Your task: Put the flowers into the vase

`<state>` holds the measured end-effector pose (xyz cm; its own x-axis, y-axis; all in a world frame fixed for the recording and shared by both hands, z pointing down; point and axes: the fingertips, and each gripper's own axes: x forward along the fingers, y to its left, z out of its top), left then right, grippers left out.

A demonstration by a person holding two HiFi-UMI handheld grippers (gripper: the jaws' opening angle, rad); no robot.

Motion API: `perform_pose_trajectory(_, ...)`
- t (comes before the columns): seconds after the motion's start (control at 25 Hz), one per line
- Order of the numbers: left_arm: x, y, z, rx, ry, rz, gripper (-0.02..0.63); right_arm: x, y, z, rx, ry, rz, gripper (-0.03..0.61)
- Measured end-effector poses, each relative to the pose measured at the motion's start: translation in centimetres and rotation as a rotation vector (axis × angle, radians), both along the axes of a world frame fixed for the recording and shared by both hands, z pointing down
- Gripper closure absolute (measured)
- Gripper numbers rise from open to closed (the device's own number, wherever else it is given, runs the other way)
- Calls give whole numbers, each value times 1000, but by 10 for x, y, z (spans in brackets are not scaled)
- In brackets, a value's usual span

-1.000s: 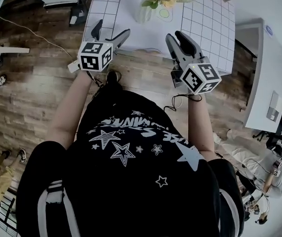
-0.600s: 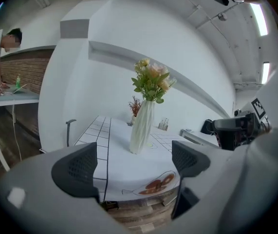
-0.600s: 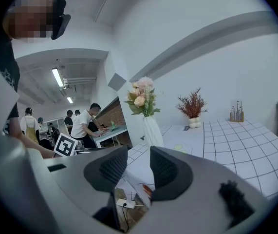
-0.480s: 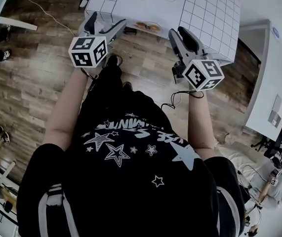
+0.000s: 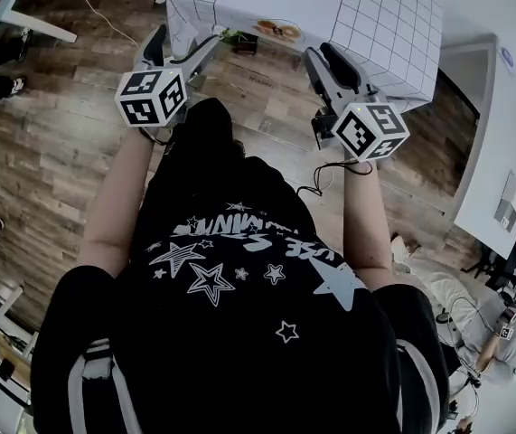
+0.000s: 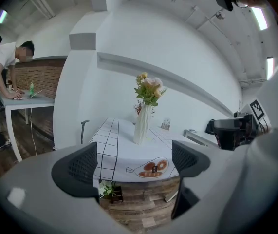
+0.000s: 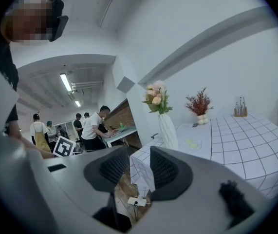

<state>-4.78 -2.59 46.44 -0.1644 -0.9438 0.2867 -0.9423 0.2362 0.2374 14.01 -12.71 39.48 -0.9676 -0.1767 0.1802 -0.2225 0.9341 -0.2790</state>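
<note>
Short of the table (image 6: 120, 159), the left gripper (image 6: 134, 167) holds its jaws wide apart, the right gripper (image 7: 139, 164) slightly apart, both empty. On the table the vase (image 6: 142, 125) already holds the flowers (image 6: 148, 87). The task looks finished; nothing remains to grasp.

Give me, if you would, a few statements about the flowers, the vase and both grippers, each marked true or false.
1. The flowers stand in the white vase on the table. True.
2. The left gripper grips a flower stem. False: its jaws stand wide apart with nothing between them.
3. The right gripper is empty, its jaws apart. True.
4. The white vase lies tipped over on the cloth. False: it stands upright.
</note>
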Motion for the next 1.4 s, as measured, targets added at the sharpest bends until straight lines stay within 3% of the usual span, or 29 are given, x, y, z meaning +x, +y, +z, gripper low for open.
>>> perform_pose_trajectory(0.24, 0, 3, -16, 39, -10, 19, 141, -5, 9, -1, 5, -1, -13, 427)
perform_pose_trajectory(0.52, -11, -2, -40, 73, -46, 75, 141, -20, -3, -8, -2, -32, 46, 428)
perform_pose_trajectory(0.8, -53, 8, -58, 125, -38, 128, 144, -54, 6, -14, -11, -61, 126, 430)
perform_pose_trajectory(0.96, -83, 21, -63, 144, -21, 180, 158, -81, 22, -21, -5, -83, 182, 513)
perform_pose_trajectory(1.4, -146, 53, -72, 218, 16, 314, 244, -140, 90, -35, 20, -113, 295, 557)
